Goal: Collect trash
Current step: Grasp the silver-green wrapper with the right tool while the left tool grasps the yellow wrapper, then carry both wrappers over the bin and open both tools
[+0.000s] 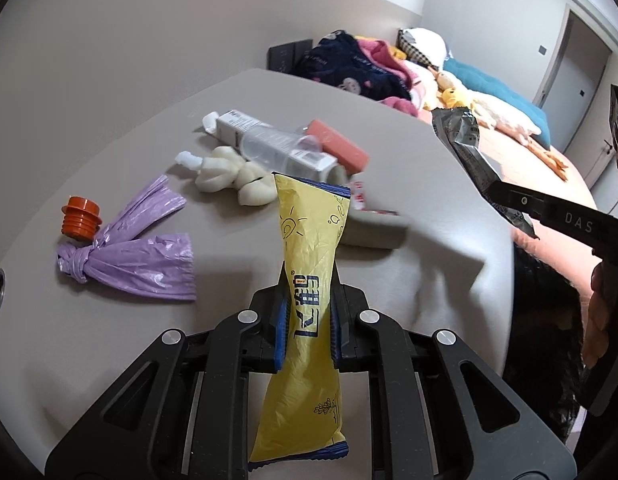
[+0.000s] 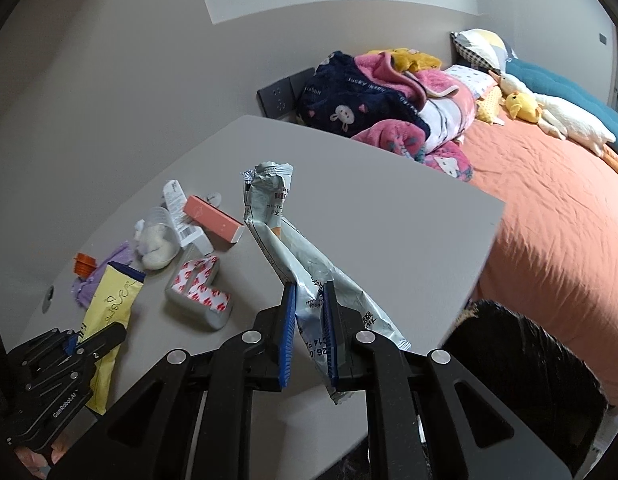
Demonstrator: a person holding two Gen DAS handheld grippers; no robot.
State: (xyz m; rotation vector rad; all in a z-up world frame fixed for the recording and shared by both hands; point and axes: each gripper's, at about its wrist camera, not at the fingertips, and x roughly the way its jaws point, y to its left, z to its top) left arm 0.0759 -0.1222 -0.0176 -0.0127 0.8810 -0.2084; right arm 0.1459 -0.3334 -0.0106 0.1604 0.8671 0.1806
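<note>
— Yellow plastic, thin and crinkly: that is the yellow wrapper (image 1: 305, 304) my left tongs (image 1: 308, 322) hold, jaws narrow and pinched on its middle, so both ends hang free above the grey bench (image 1: 409, 168).

— And your right side?

— My right tongs (image 2: 310, 334) are closed on a silver foil wrapper (image 2: 309, 280), creased and stiff, with its torn top standing up. Both pieces are off the bench now.

— What must you do well?

— I think I should keep both grips firm and carry them to the black bin bag (image 2: 521, 360) just beside the bench edge, then open over its mouth, not before. Foil is slippery and may slide out.

— What remains?

— A knotted purple bag (image 1: 129, 256), soft and shiny; an orange ribbed stopper (image 1: 80, 216) touching it; a lumpy white bundle (image 1: 233, 176); a clear bottle (image 1: 281, 146); a pink box (image 1: 339, 146); and a grey block with red and white print (image 2: 201, 292).
</note>
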